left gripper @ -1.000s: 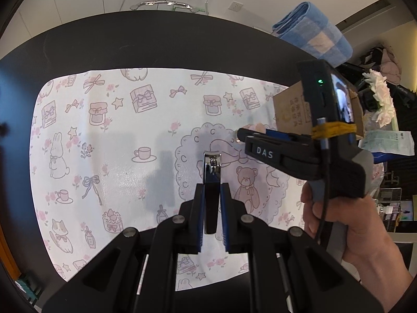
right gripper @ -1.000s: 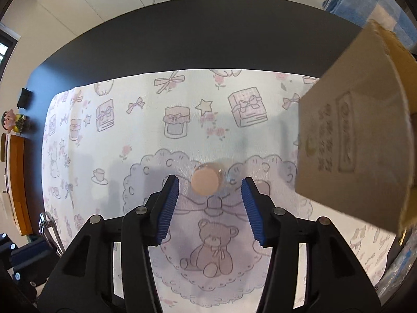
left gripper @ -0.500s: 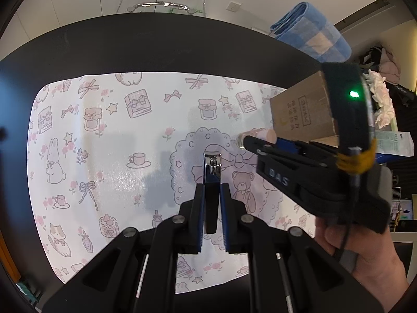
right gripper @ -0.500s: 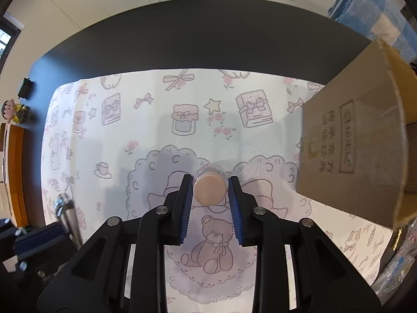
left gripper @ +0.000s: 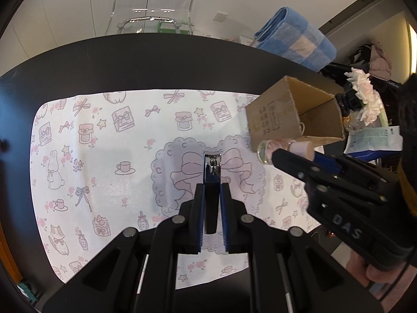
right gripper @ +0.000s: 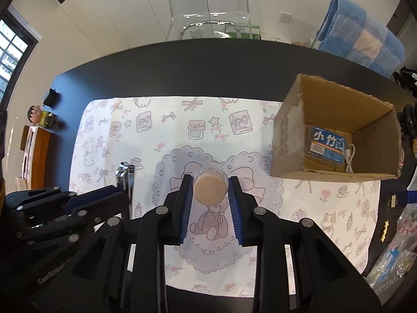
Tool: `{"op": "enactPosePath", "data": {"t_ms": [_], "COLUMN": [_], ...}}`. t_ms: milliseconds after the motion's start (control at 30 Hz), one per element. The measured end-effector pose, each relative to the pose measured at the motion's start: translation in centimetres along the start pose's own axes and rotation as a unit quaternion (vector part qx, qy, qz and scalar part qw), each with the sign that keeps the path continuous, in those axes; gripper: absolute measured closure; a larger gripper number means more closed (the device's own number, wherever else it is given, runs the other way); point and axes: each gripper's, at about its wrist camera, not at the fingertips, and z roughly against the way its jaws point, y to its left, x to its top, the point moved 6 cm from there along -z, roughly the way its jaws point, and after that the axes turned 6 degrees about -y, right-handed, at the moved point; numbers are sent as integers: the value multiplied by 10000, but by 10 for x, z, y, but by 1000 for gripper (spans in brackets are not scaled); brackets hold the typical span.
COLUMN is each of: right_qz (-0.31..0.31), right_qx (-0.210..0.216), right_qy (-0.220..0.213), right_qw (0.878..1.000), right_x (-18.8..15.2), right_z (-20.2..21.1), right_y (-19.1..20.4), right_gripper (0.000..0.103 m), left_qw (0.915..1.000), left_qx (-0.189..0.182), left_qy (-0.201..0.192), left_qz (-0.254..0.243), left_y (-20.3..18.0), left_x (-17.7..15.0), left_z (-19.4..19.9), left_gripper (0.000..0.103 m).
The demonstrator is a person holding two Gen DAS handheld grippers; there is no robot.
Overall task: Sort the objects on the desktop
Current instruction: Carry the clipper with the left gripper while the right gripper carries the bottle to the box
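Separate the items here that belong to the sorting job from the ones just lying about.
Job: nail clipper in left gripper; small clear bottle in right gripper; cardboard box.

Lying about: rolled blue towel; figurine; clear chair; binder clip.

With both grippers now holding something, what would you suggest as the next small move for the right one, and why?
Probably carry the small bottle rightward over the cardboard box before releasing. The right gripper is shut on it above the mat, and the box's open top lies to its right, already holding a blue packet.
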Motion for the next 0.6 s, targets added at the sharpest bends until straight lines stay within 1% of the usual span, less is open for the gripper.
{"op": "enactPosePath", "data": {"t_ms": [67,367,600], "right_qz": [-11,-468,-691], "right_qx": [16,203,169], "right_qy": [-86,-477,-746], "right_qw": [10000,9976,9947], "right_x": [1,4,-1], "right_z": [16,72,99], "right_y": [-3,-28,-59], "right_gripper": [75,75,75], "left_qw": [10000,9991,9979], "left_qx": [-28,-56,-99], "left_qy": [-32,-224,-239], "left_qz": [-36,-369,-600], "left_y": [-8,-54,-87], "left_x": [1,2,3], "left_z": [4,20,20], "left_gripper": [92,92,92]}}
